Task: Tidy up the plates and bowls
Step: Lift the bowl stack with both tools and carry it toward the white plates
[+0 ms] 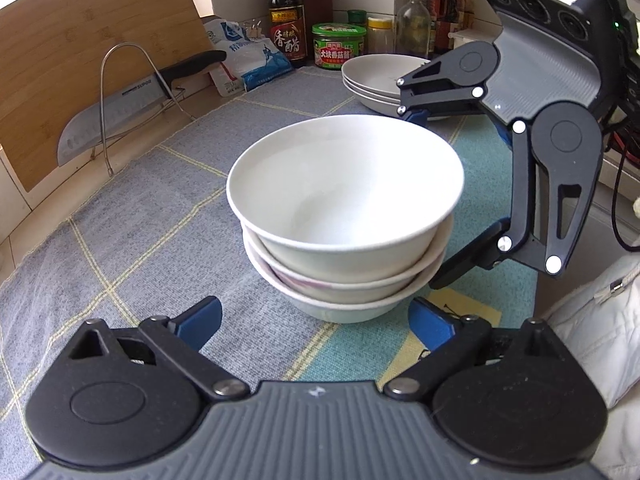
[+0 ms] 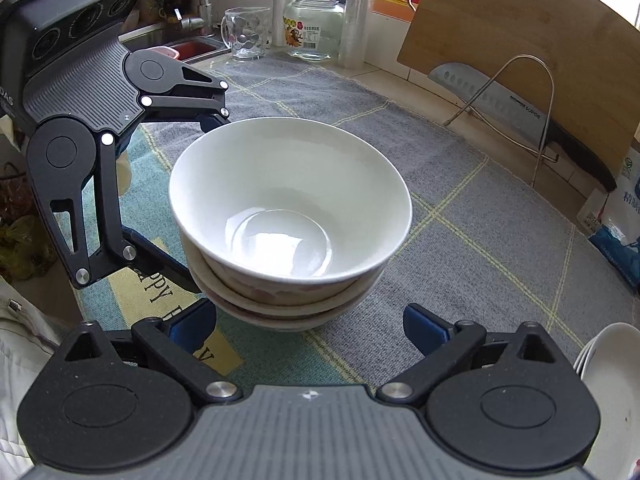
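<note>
A stack of three white bowls (image 1: 344, 216) stands on the checked cloth (image 1: 160, 220); it also shows in the right wrist view (image 2: 288, 216). My left gripper (image 1: 316, 320) is open just in front of the stack, its blue pads on either side, not touching. My right gripper (image 2: 310, 326) is open the same way on the stack's other side. The right gripper shows in the left wrist view (image 1: 424, 196), wide open around the far right of the stack. The left gripper shows in the right wrist view (image 2: 200, 200). A stack of white plates (image 1: 380, 80) sits behind the bowls, and at the right wrist view's lower right edge (image 2: 608, 380).
A knife (image 1: 120, 120) rests in a wire rack (image 2: 520, 120) against a wooden board (image 1: 80, 60). Sauce bottles (image 1: 286, 16), a green jar (image 1: 338, 46) and a salt bag (image 1: 248, 60) stand at the back. A glass mug (image 2: 244, 34), a jar (image 2: 314, 26) and a sink (image 2: 192, 46) lie further off.
</note>
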A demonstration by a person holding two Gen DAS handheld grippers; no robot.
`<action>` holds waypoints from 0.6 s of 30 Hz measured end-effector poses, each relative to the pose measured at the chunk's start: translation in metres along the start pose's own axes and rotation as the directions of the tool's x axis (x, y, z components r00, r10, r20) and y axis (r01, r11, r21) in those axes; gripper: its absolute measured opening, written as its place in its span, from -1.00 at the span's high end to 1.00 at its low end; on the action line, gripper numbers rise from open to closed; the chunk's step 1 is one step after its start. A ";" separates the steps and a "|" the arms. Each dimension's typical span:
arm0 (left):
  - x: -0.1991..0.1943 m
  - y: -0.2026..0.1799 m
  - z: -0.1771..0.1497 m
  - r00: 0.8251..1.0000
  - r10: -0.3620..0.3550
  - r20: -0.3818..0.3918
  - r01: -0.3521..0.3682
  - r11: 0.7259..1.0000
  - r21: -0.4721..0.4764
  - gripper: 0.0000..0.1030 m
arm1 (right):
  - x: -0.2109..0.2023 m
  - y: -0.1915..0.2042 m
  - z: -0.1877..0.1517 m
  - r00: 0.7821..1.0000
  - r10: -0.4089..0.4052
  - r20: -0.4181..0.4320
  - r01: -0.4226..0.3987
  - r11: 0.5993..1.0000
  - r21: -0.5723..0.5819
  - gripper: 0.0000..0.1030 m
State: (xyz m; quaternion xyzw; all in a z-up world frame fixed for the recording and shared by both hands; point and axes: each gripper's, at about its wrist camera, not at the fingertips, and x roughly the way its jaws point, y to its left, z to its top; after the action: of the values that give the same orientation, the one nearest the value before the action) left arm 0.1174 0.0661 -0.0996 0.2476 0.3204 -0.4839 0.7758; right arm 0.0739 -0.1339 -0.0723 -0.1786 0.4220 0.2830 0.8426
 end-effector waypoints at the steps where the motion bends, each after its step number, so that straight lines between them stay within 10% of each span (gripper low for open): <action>1: 0.000 0.002 0.000 1.000 -0.009 -0.004 0.009 1.000 0.006 -0.90 | 0.001 0.000 0.002 1.000 0.009 -0.001 -0.009 1.000 -0.007 -0.96; 18: 0.012 0.017 0.016 0.978 -0.199 -0.056 0.205 0.966 0.157 -0.58 | 0.012 -0.006 0.016 0.993 0.104 -0.063 -0.107 0.993 -0.056 -0.78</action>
State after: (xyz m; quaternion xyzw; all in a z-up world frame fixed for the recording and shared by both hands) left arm 0.1408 0.0554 -0.0964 0.2855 0.3188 -0.5799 0.6932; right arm 0.0933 -0.1254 -0.0726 -0.1893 0.4474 0.3341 0.8077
